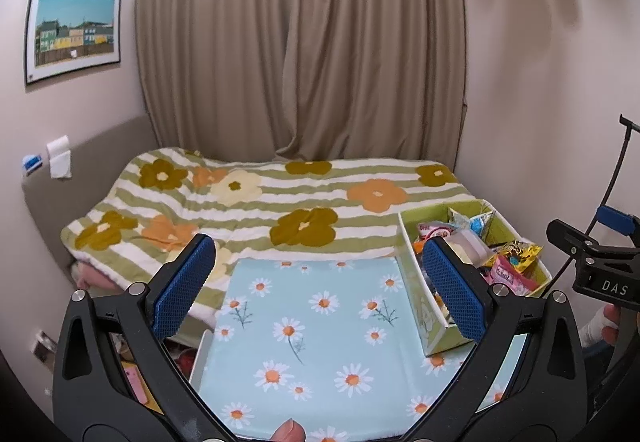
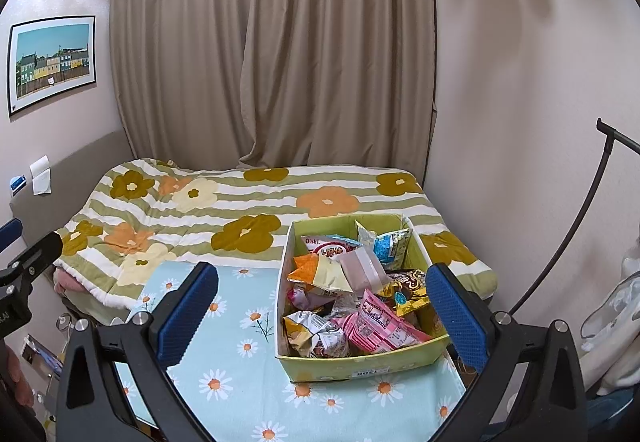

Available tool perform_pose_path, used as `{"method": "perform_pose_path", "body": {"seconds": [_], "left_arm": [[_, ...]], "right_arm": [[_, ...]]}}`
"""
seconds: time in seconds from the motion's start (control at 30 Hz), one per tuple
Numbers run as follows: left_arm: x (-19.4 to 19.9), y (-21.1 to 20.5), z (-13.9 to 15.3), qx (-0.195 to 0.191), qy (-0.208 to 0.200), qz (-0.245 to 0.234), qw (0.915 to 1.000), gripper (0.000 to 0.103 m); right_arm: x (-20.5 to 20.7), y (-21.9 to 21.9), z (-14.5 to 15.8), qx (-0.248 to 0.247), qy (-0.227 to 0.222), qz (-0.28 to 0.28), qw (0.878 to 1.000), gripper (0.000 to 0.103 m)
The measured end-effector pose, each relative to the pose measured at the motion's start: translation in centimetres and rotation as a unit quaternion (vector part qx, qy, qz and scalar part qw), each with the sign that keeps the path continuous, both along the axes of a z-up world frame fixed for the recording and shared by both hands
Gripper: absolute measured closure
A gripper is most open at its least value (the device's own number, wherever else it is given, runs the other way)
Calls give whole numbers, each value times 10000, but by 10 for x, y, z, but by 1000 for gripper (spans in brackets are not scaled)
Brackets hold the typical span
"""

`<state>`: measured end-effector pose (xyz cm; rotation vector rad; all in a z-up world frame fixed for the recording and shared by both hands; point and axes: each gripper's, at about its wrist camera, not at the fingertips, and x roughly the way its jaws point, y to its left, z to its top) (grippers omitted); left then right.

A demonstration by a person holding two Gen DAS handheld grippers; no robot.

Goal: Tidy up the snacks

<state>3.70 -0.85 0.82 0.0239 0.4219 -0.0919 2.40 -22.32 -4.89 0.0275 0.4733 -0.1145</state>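
Observation:
A green cardboard box [image 2: 360, 364] full of several snack packets stands on the right part of a table with a light-blue daisy cloth [image 2: 240, 374]. Among them are a pink packet [image 2: 380, 326], a red-and-white Oishi packet [image 2: 326, 246] and a blue-and-silver packet [image 2: 386, 242]. The same box [image 1: 424, 318] shows at the right of the left wrist view. My left gripper [image 1: 318, 282] is open above the bare cloth [image 1: 312, 322], left of the box. My right gripper [image 2: 322, 304] is open over the box's front half, holding nothing.
Behind the table lies a bed with a striped flower blanket [image 2: 248, 209], backed by a beige curtain [image 2: 272, 61]. A wall stands close on the right. A thin black curved stand [image 2: 580, 226] rises at the right. The other gripper's body [image 1: 592, 266] shows at the right edge.

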Motion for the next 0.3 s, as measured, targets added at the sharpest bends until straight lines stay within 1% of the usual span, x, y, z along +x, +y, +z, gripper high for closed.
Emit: {"method": "perform_pose_path", "body": {"seconds": [0.3], "left_arm": [[4,1,-12,-88,85,52,9999,0]], "right_arm": [[4,4,-9,-48,157,83,9998,0]]}}
